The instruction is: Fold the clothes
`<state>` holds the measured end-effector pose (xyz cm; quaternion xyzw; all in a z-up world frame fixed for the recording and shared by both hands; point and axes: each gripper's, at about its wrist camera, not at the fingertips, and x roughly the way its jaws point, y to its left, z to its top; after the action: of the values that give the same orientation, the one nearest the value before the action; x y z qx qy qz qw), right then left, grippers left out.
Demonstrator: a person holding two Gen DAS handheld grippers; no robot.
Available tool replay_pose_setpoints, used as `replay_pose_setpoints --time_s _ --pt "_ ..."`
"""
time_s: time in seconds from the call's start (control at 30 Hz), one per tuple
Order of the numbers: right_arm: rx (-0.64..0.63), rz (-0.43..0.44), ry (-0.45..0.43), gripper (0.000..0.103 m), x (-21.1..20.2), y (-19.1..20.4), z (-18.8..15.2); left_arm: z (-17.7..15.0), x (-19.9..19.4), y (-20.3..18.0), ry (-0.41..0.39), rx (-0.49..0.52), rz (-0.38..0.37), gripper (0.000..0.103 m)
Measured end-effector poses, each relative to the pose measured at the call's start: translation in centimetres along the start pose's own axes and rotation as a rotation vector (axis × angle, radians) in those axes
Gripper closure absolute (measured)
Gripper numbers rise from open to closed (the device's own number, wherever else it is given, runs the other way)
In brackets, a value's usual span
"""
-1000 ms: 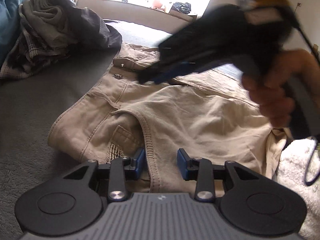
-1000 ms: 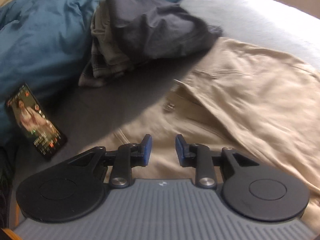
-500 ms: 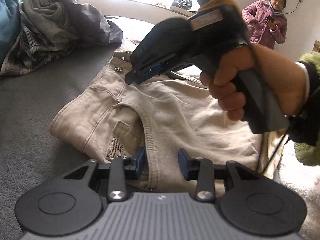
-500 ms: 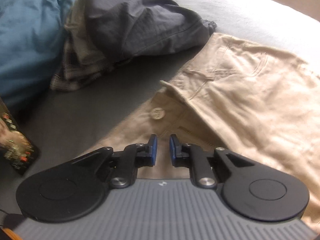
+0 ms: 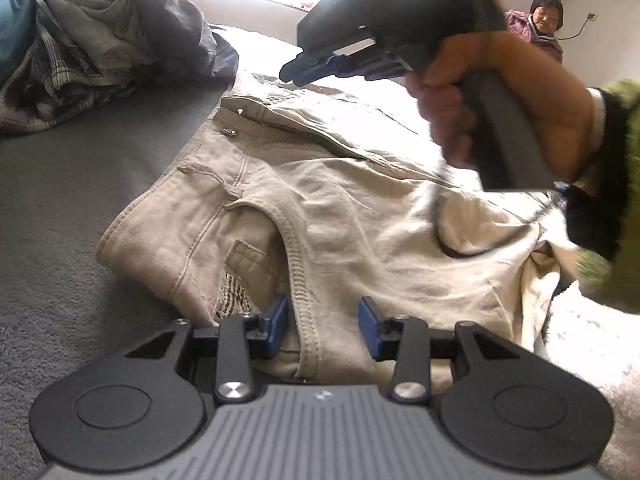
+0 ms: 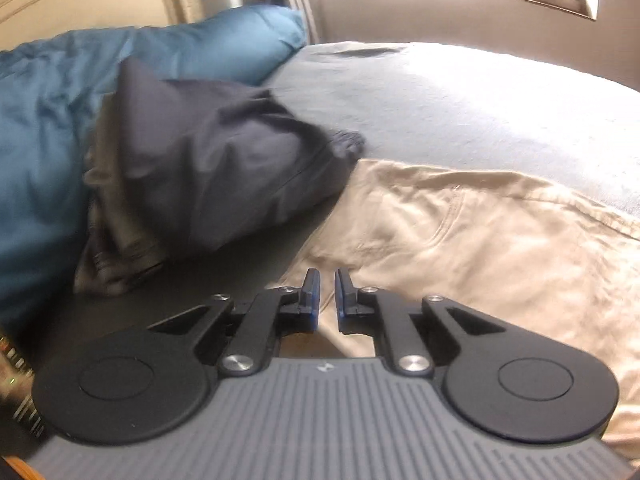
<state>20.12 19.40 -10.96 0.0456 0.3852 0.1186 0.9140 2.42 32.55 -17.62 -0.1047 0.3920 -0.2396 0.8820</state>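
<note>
Left wrist view showed a grey bed [image 5: 60, 184] carrying crumpled beige cotton trousers [image 5: 320, 208], waistband toward a heap of dark and checked clothes [image 5: 100, 40]. A blue quilt [image 6: 48, 120] lay behind that heap in the right wrist view. The left tool [image 5: 323, 326] stood with its blue pads apart, astride a stitched trouser seam. The right tool [image 6: 327, 300], gripped by a hand [image 5: 500, 92] above the waistband, had its pads nearly together, holding nothing.
</note>
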Motion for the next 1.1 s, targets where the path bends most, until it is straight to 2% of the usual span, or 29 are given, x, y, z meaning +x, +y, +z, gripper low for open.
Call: replay_pose_setpoints --time_s 0.03,0.1,0.13,0.2,0.37,0.53,0.6,0.73,0.87,1.1 --pt "0.024 0.028 0.035 0.093 1.5 -0.3 -0.2 0.0 0.1 0.1 0.000 0.003 -0.004 0.061" --pt "0.075 0.094 0.164 0.092 5.4 -1.6 -0.6 0.0 0.3 0.0 0.006 0.023 0.001 0.060" --pt "0.079 0.091 0.130 0.090 6.0 -1.7 -1.2 -0.1 0.6 -0.2 0.009 0.036 0.012 0.060" --pt "0.054 0.104 0.125 0.090 6.0 -1.6 -0.9 0.0 1.2 -0.7 0.009 0.061 0.037 0.060" --pt "0.095 0.170 0.181 0.091 6.6 -2.8 -0.5 0.3 2.1 -1.7 -0.001 0.065 0.056 0.045" --pt "0.085 0.187 0.206 0.090 5.7 -2.9 -1.1 0.6 1.8 -1.3 0.014 0.074 0.033 0.045" --pt "0.109 0.221 0.205 0.088 5.3 -3.6 -0.8 0.8 1.7 -1.1 0.026 0.042 0.022 0.045" --pt "0.167 0.292 0.100 0.087 1.0 -6.3 -0.7 1.0 1.3 -0.1 0.031 -0.036 -0.012 0.045" --pt "0.130 0.239 0.107 0.087 -2.9 -7.7 -5.3 1.3 1.1 -0.1 0.038 -0.087 -0.002 0.045" --pt "0.063 0.147 0.119 0.084 -9.8 -10.1 -13.2 2.5 1.7 -1.1 0.083 -0.152 0.094 0.045"
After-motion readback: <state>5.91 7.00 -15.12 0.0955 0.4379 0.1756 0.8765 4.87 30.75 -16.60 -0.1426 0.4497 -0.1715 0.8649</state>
